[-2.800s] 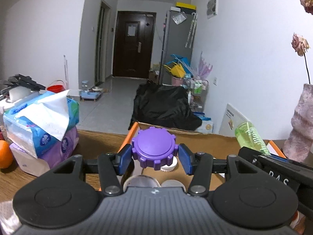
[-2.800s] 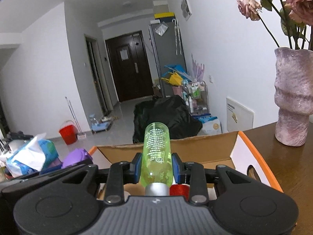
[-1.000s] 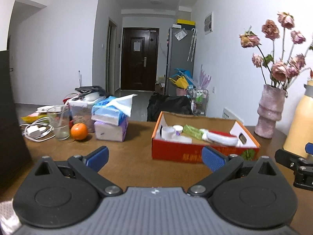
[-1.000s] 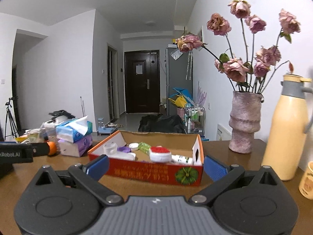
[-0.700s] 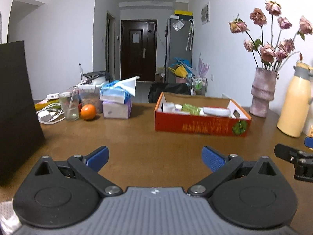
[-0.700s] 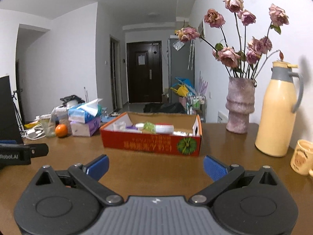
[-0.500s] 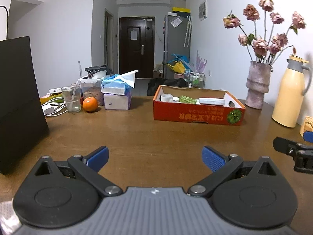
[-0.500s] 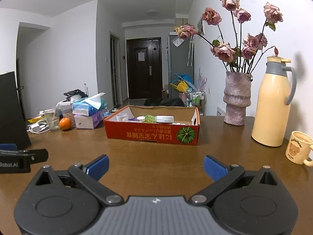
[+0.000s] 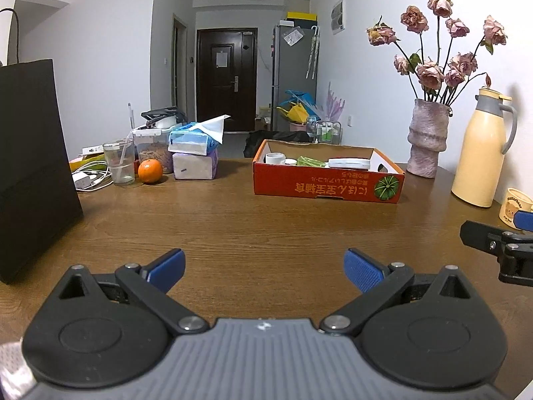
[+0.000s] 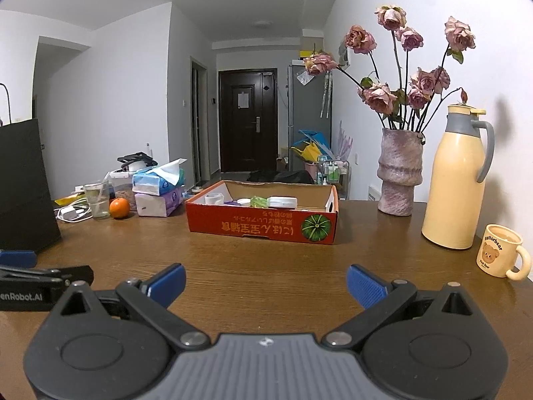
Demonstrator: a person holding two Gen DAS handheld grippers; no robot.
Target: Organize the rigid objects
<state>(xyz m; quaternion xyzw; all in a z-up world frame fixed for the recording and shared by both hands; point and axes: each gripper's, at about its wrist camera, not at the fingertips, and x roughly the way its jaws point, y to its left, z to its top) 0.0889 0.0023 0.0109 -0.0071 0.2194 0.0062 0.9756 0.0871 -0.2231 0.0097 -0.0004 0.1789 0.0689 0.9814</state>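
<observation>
A red cardboard box (image 9: 328, 183) stands on the far middle of the wooden table (image 9: 233, 226); it also shows in the right wrist view (image 10: 263, 225). Inside it lie a white cup (image 9: 274, 158), a green bottle (image 9: 311, 161), a white case (image 9: 349, 163) and small lids. My left gripper (image 9: 265, 270) is open and empty, low over the near table, well short of the box. My right gripper (image 10: 265, 285) is open and empty too, beside the left one.
A black paper bag (image 9: 30, 166) stands at the left. A glass (image 9: 119, 163), an orange (image 9: 150, 171), tissue packs (image 9: 195, 156) and cables sit at the back left. A vase of dried roses (image 9: 428, 140), a yellow thermos (image 9: 483, 156) and a bear mug (image 10: 501, 250) stand at the right.
Both grippers let go of the purple lid and the green bottle over the box, opened, and drew back across the table. The box now stands farther off.
</observation>
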